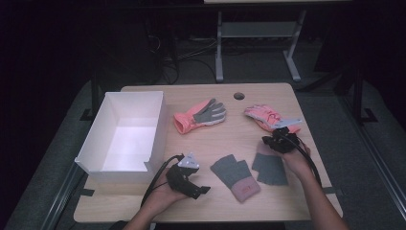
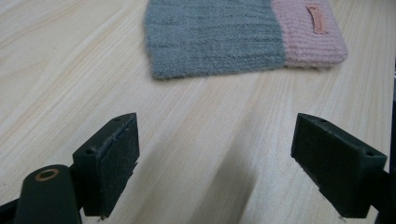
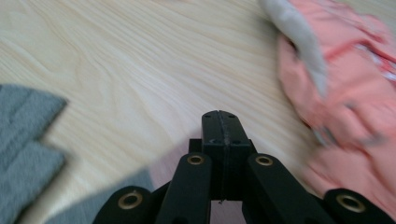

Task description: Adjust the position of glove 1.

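holding our left gripper (image 2: 215, 163) with jaws spread wide over bare wood, we face the near grey knit glove (image 2: 233, 35) with the pink cuff. our right gripper (image 3: 219, 128), jaws pressed together on nothing, sits just beside the far-right pink glove (image 3: 345, 93).

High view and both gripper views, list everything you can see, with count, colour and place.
Ski gloves: two, salmon pink with grey, far half of the table, one centre, one right.
Knit gloves: two, grey, one with a pink cuff, near edge; the other by the right hand.
Box: one, white, open, left side of the table.
Table: one, light wood.
Desk frame: grey legs, behind.
Left gripper: black, fingers apart, aimed at the pink-cuffed glove.
Right gripper: black, fingers together, beside the right ski glove.
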### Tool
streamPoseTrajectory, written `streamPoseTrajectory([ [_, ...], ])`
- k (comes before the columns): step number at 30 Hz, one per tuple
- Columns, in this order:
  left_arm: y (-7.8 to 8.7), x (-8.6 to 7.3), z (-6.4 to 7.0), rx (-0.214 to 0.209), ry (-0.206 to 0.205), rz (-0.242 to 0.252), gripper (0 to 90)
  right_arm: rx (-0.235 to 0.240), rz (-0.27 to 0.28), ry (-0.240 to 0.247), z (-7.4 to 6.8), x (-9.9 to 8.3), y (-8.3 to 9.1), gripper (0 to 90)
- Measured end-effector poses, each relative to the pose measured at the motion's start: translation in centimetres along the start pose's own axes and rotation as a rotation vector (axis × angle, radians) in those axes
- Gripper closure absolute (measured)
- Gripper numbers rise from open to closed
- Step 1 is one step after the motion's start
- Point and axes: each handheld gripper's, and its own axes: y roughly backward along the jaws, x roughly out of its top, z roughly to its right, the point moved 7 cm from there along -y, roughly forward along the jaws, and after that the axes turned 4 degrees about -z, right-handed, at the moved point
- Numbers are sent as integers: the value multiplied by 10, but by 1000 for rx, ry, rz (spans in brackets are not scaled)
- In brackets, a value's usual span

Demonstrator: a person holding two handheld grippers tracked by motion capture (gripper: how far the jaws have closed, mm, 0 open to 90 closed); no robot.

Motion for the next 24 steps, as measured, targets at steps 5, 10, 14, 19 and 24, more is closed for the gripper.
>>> streamPoseTrajectory([
  [5,0,0,0,-1,-2,-1,149,-27,-74,28,-2,-3,-15,900],
  [10,0,-1,-1,1,-7,-12,149,-56,-85,-16,10,-15,-5,900],
  [14,1,-1,-1,1,-10,-12,148,-86,-99,-26,22,-30,8,900],
  [19,-1,0,-1,-1,-3,-7,149,-132,-113,-82,44,-59,32,900],
  [24,-1,-1,0,-3,-4,-16,149,-151,-119,-119,51,-78,49,900],
])
